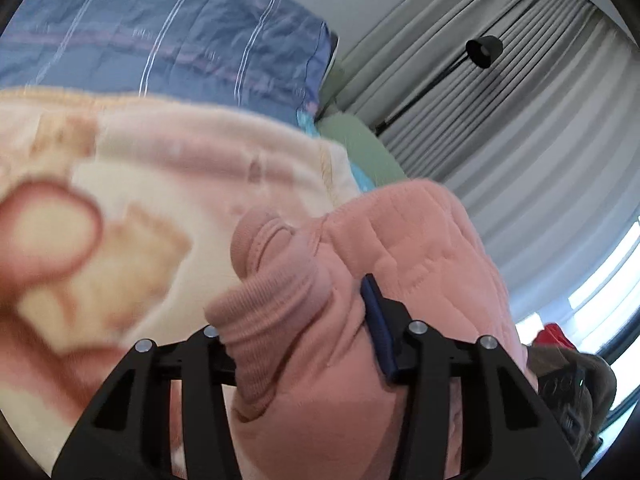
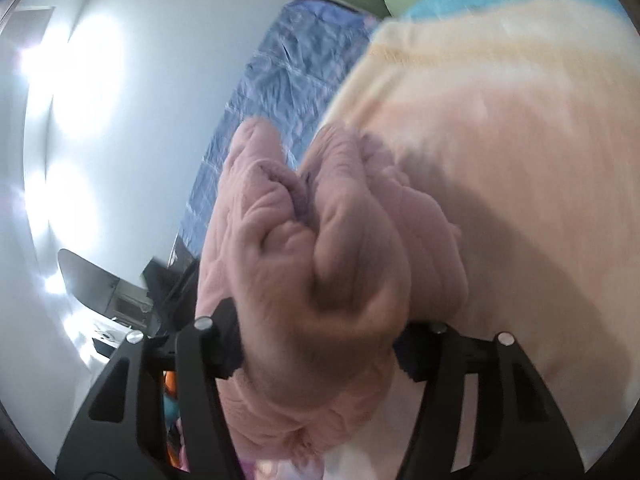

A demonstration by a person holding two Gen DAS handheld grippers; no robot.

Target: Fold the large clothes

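Observation:
A pink quilted garment with a ribbed cuff fills the space between the fingers of my left gripper, which is shut on it. One blue pad presses against the fabric; the other finger is hidden under the cuff. In the right wrist view the same pink garment is bunched into thick folds between the black fingers of my right gripper, which is shut on it. The garment hangs above the bed in both views.
A cream blanket with a brown pattern covers the bed, with a blue striped quilt and a green pillow behind it. Grey curtains, a black lamp and a white wall border the bed.

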